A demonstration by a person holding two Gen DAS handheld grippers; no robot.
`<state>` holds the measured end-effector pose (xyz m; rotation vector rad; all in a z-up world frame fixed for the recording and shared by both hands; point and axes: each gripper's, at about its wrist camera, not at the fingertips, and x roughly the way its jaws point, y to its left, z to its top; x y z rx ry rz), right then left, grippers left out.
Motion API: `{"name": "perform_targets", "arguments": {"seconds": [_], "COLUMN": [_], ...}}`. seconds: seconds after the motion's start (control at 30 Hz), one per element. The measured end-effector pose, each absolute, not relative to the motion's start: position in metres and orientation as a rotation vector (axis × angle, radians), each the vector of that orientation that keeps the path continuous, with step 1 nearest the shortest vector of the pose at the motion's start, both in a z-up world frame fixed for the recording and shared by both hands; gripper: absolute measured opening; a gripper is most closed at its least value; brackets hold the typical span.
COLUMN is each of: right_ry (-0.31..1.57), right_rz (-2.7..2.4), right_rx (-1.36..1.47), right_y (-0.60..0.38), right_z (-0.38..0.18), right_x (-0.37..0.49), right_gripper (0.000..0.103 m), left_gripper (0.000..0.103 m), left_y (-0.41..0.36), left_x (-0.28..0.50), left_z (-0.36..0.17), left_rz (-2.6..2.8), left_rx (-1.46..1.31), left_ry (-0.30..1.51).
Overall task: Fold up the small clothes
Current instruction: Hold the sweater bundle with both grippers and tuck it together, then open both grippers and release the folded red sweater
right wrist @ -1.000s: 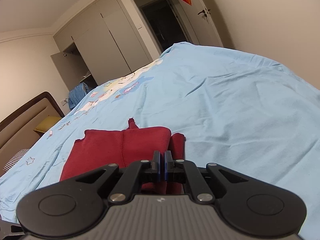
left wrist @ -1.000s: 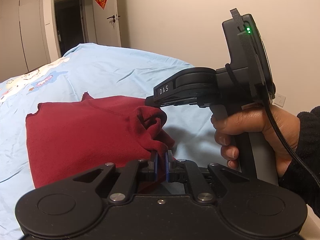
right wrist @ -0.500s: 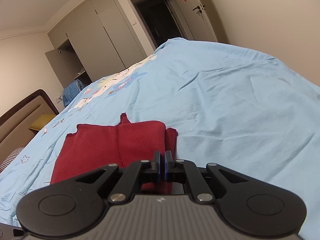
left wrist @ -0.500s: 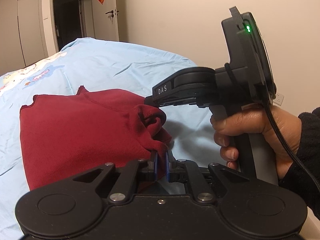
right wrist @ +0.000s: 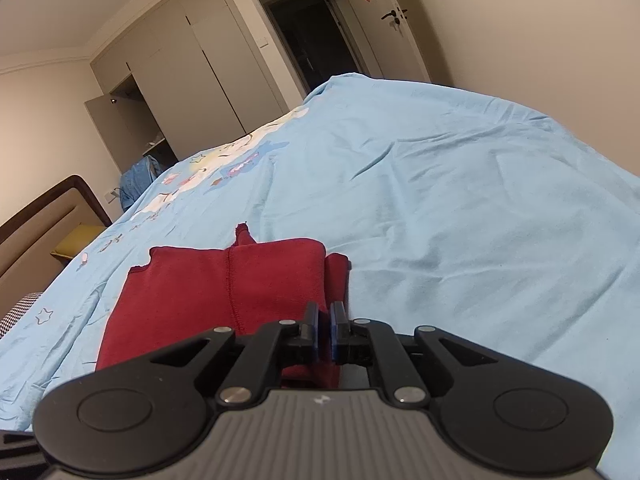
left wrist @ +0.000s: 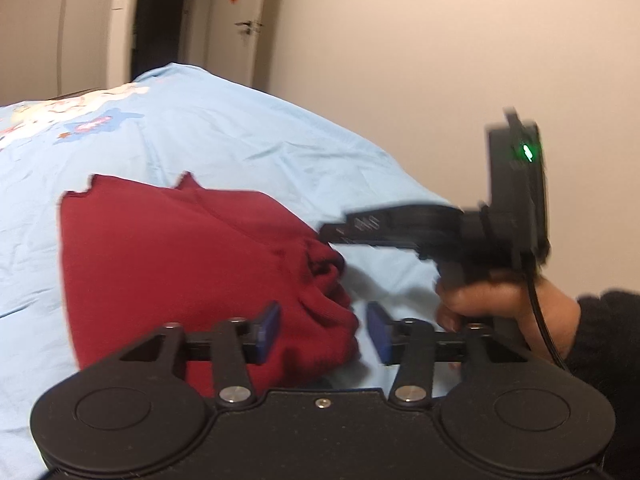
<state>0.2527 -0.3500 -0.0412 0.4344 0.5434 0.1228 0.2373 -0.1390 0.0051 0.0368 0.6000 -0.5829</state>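
A dark red garment (left wrist: 180,264) lies folded on the light blue bedsheet (left wrist: 248,140). It also shows in the right wrist view (right wrist: 224,292). My left gripper (left wrist: 323,334) is open, its blue pads on either side of the garment's bunched near corner. My right gripper (right wrist: 324,330) is shut at the garment's right edge; whether cloth is between the pads is hidden. In the left wrist view the right gripper's body (left wrist: 420,228) sits just right of the garment, held by a hand.
The blue bedsheet (right wrist: 460,208) stretches far and right. A wooden headboard (right wrist: 44,216) is at the left, wardrobes (right wrist: 192,64) and a doorway (right wrist: 316,28) stand behind. A beige wall (left wrist: 440,60) runs along the bed's right side.
My left gripper has opened and let go of the garment's corner, which now lies bunched on the bed. The right gripper stays shut and has moved little.
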Motion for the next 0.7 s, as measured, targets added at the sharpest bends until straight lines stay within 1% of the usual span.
{"name": "perform_targets", "arguments": {"seconds": [0.03,0.07,0.13,0.17,0.2,0.23,0.3,0.33,0.4,0.47,0.53,0.6,0.7], "right_ry": [0.546,0.547,0.547,0.548,0.549,0.550,0.547,0.540,0.533,0.527,0.523,0.521,0.532], "right_rz": [0.115,0.107,0.089,0.082,0.075,0.066,0.047,0.044,0.042,0.045,0.055,0.072,0.095], "right_rx": [0.432,0.431,0.425,0.422,0.418,0.412,0.395,0.388,0.364,0.334,0.303,0.277,0.243], "right_y": [-0.350,-0.350,-0.352,-0.352,-0.352,-0.352,-0.350,-0.349,-0.344,-0.337,-0.327,-0.317,-0.302], "right_z": [-0.041,-0.040,-0.039,-0.038,-0.038,-0.037,-0.034,-0.032,-0.028,-0.025,-0.023,-0.023,-0.025], "right_x": [0.252,0.251,0.249,0.249,0.248,0.247,0.244,0.242,0.239,0.237,0.236,0.235,0.237], "right_gripper": [0.010,0.013,0.013,0.015,0.020,0.025,0.049,0.052,0.064,0.073,0.080,0.089,0.093], "left_gripper": [0.063,0.067,0.084,0.087,0.092,0.094,0.100,0.100,0.101,0.102,0.102,0.102,0.102], "left_y": [-0.135,-0.131,-0.123,-0.119,-0.115,-0.111,-0.101,-0.097,-0.086,-0.076,-0.064,-0.059,-0.048], "left_x": [0.238,0.239,0.242,0.243,0.245,0.247,0.251,0.254,0.263,0.270,0.273,0.276,0.284], "left_z": [0.007,0.010,0.014,0.016,0.017,0.019,0.020,0.020,0.021,0.021,0.023,0.022,0.019], "left_rz": [-0.570,-0.553,-0.498,-0.459,-0.417,-0.377,-0.300,-0.266,-0.205,-0.151,-0.108,-0.071,-0.039], "left_rx": [0.023,0.010,-0.011,-0.017,-0.021,-0.025,-0.035,-0.042,-0.058,-0.070,-0.066,-0.050,-0.036], "left_ry": [0.593,0.587,0.572,0.565,0.558,0.552,0.539,0.540,0.556,0.574,0.590,0.605,0.639]}}
